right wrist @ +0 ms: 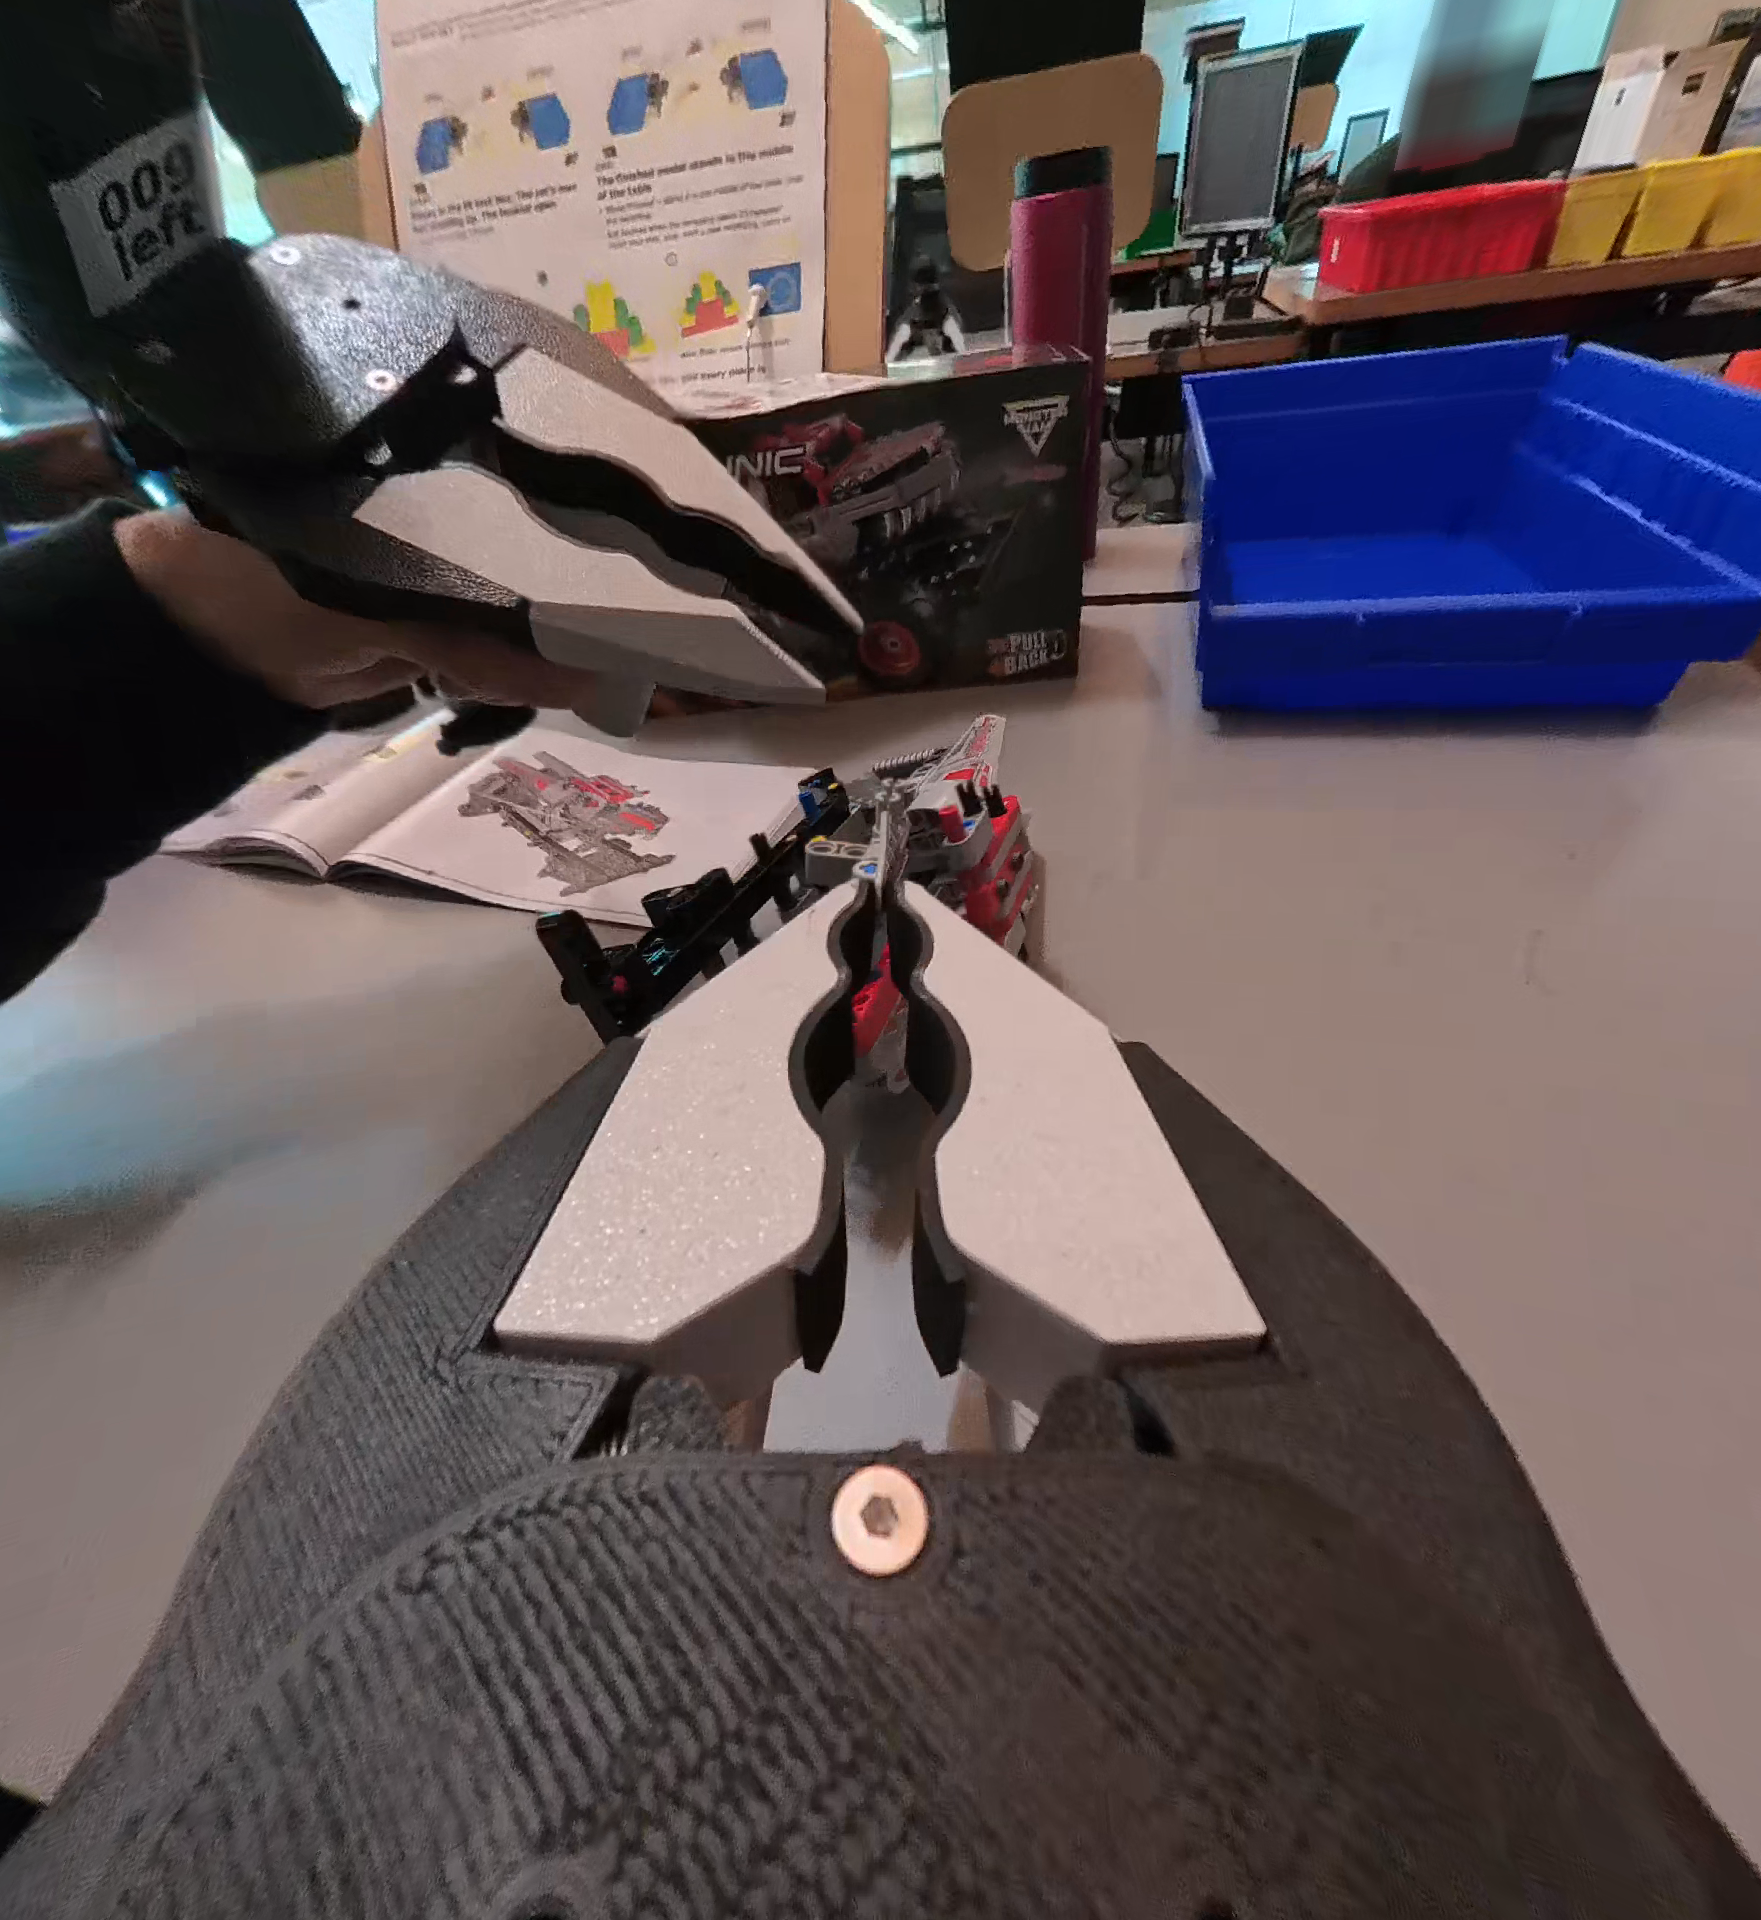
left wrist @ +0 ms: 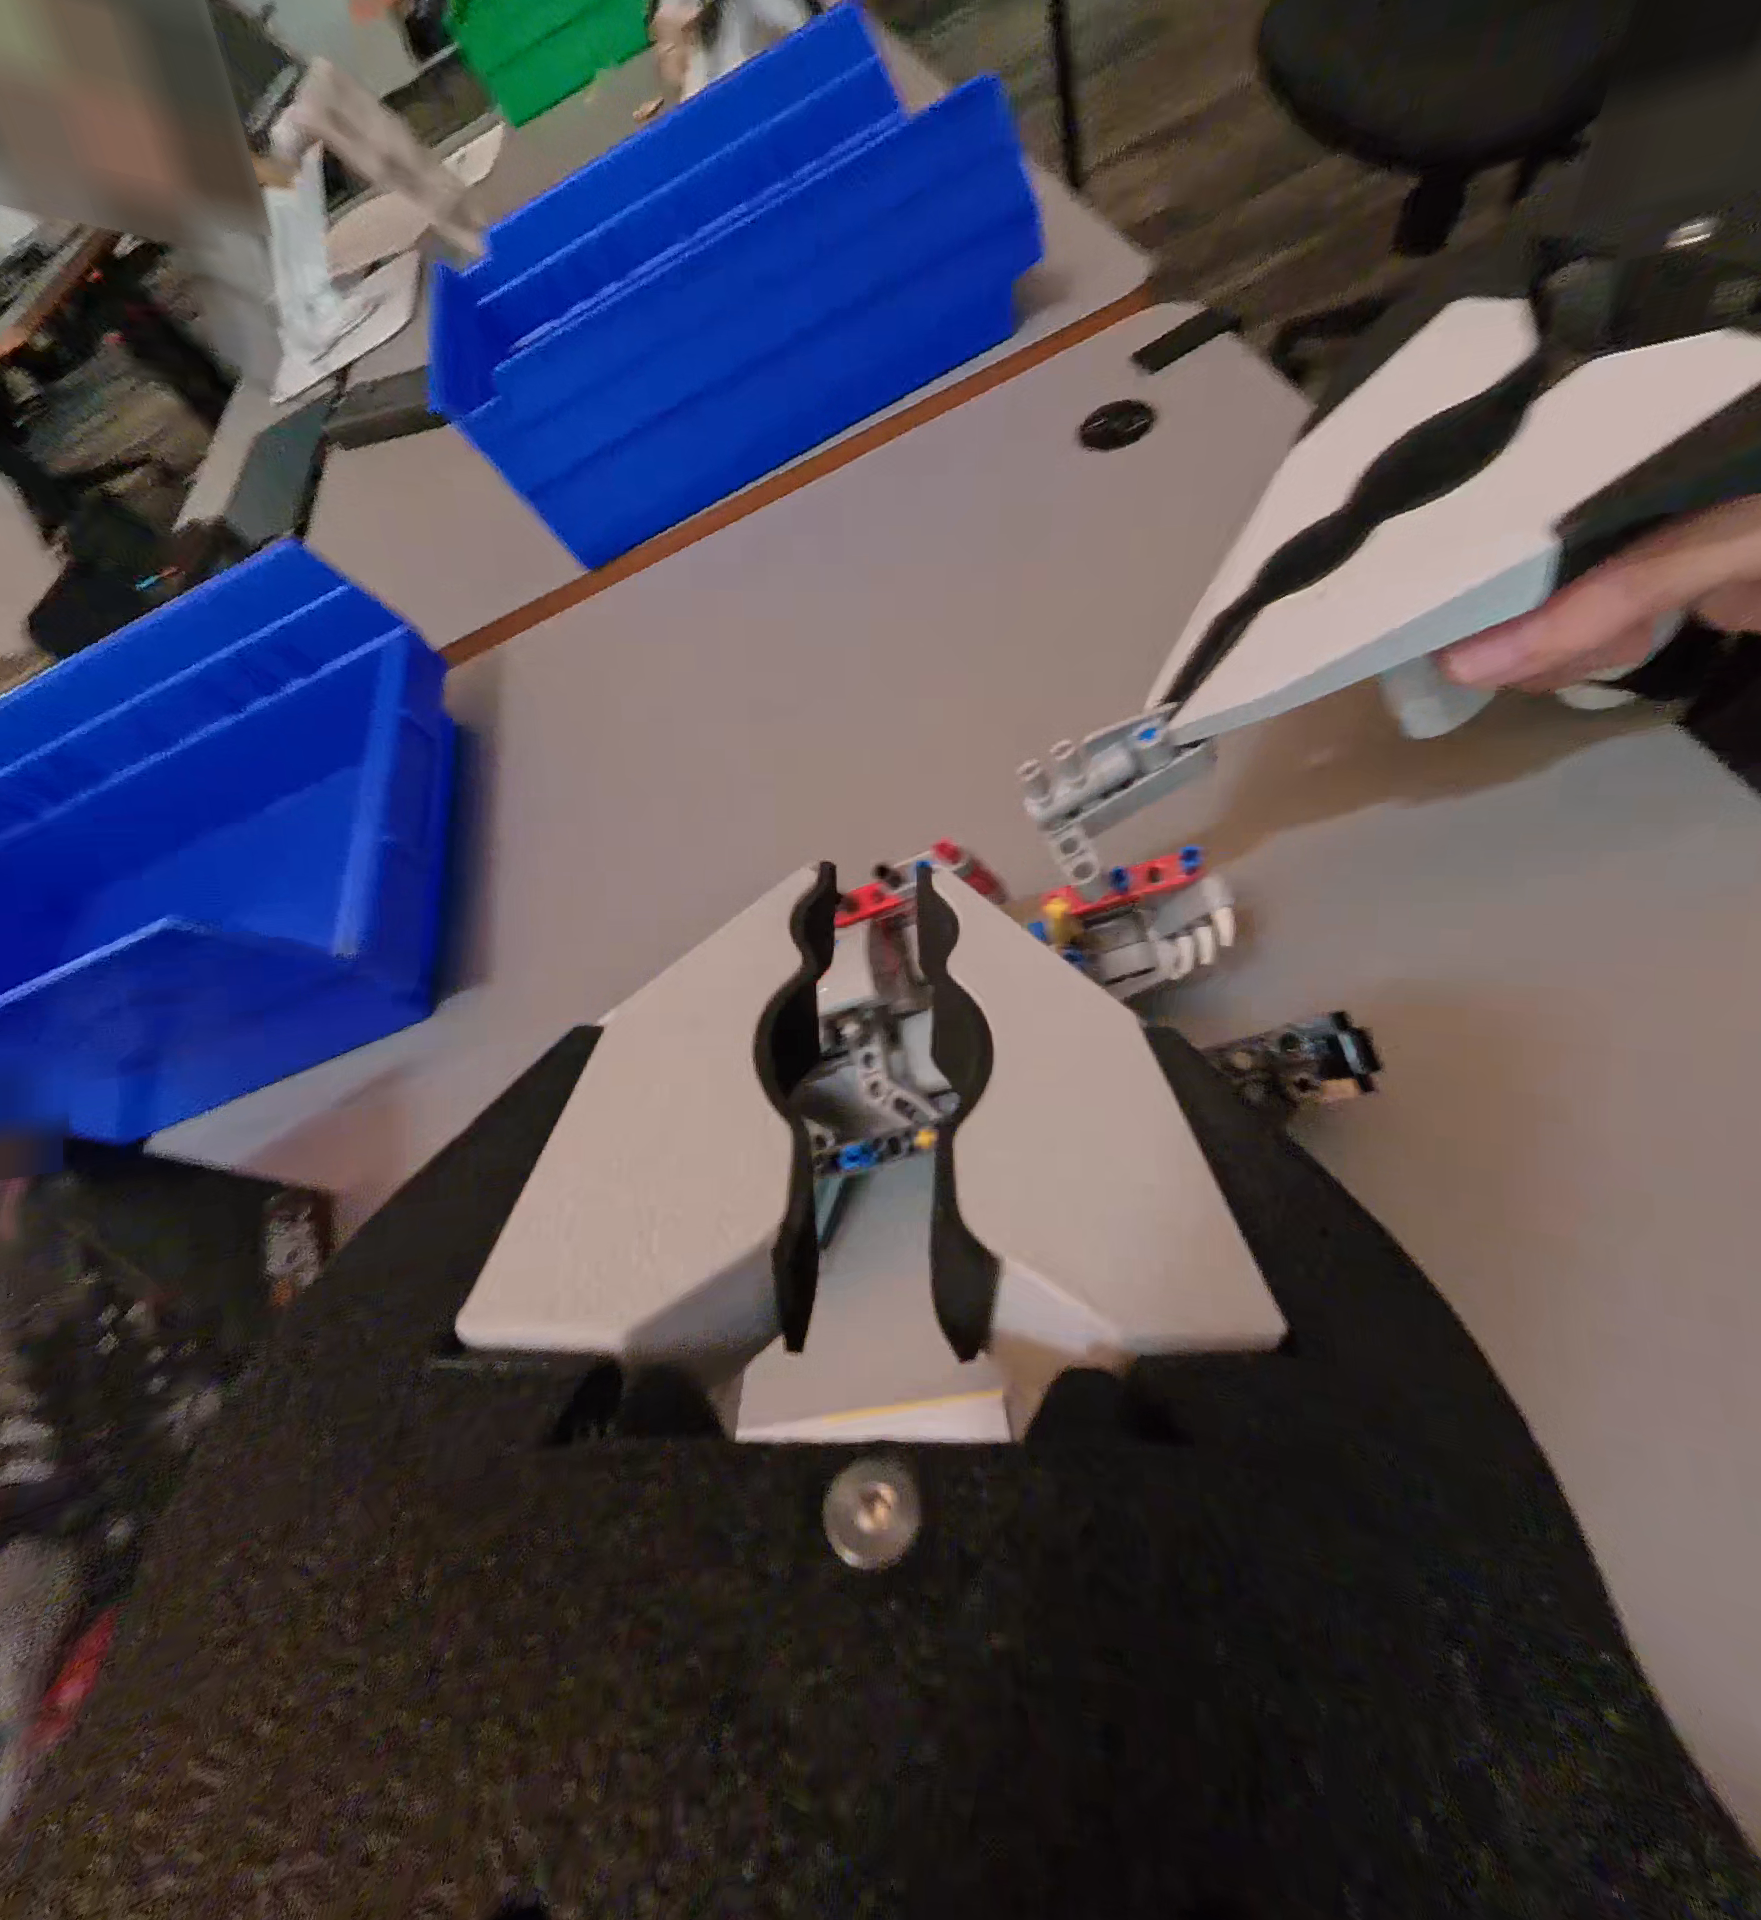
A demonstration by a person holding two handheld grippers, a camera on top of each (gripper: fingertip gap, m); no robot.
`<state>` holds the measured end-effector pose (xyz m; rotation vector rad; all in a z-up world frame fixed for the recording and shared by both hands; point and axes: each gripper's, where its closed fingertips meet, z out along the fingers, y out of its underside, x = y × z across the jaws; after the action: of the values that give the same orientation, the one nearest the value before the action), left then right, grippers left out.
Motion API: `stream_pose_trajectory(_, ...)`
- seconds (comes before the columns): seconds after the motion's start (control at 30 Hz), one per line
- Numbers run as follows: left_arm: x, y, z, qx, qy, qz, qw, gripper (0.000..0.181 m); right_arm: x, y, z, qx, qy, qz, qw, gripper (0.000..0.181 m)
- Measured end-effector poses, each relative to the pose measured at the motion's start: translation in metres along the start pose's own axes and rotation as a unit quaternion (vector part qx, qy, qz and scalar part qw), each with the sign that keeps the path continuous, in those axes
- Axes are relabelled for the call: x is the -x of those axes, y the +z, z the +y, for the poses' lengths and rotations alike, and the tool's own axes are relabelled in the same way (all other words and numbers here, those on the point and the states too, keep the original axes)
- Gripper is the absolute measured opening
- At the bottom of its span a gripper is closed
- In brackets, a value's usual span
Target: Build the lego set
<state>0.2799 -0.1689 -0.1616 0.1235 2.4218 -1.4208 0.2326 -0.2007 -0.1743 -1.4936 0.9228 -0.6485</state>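
A partly built red, grey and black lego model [left wrist: 1115, 935] lies on the grey table [left wrist: 751, 675]; it also shows in the right wrist view [right wrist: 969, 842], with its black frame [right wrist: 689, 914] to the left. My right gripper [right wrist: 881, 896] is shut on a grey lego piece [right wrist: 884, 831] and holds it just over the model. In the left wrist view, the right gripper [left wrist: 1172, 717] and its grey lego piece [left wrist: 1104, 774] show at the right. My left gripper [left wrist: 874, 883] is open and empty, above the model's near part. In the right wrist view, the left gripper [right wrist: 845, 655] is raised.
An open instruction booklet [right wrist: 502, 810] lies left of the model, with the set's dark box [right wrist: 907, 520] standing behind it. A blue bin [right wrist: 1478, 520] sits at the back right. Two more blue bins [left wrist: 730, 312] [left wrist: 180, 810] stand to the left. A maroon bottle [right wrist: 1058, 260] is behind the box. Across from one pair of fingers to the other is roughly 7 centimeters.
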Motion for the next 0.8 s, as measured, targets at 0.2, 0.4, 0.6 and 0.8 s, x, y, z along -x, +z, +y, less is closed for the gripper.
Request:
stream_pose_trajectory(0.2,-0.018,0.012,0.001,0.005,0.023,0.065,0.998,0.013,0.001,0.003,0.004,0.003,-0.028,0.052,0.998,0.0)
stream_pose_trajectory(0.4,-0.021,0.009,-0.003,-0.024,0.001,0.1,0.995,0.011,-0.001,0.002,0.003,-0.013,-0.042,0.091,0.995,0.0)
stream_pose_trajectory(0.6,-0.024,0.01,0.0,-0.02,-0.005,0.121,0.992,0.009,0.0,0.004,0.0,-0.017,-0.061,0.117,0.991,0.0)
stream_pose_trajectory(0.8,-0.021,0.005,-0.002,-0.021,-0.005,0.116,0.993,0.009,0.003,0.005,0.002,-0.012,-0.066,0.126,0.99,0.0)
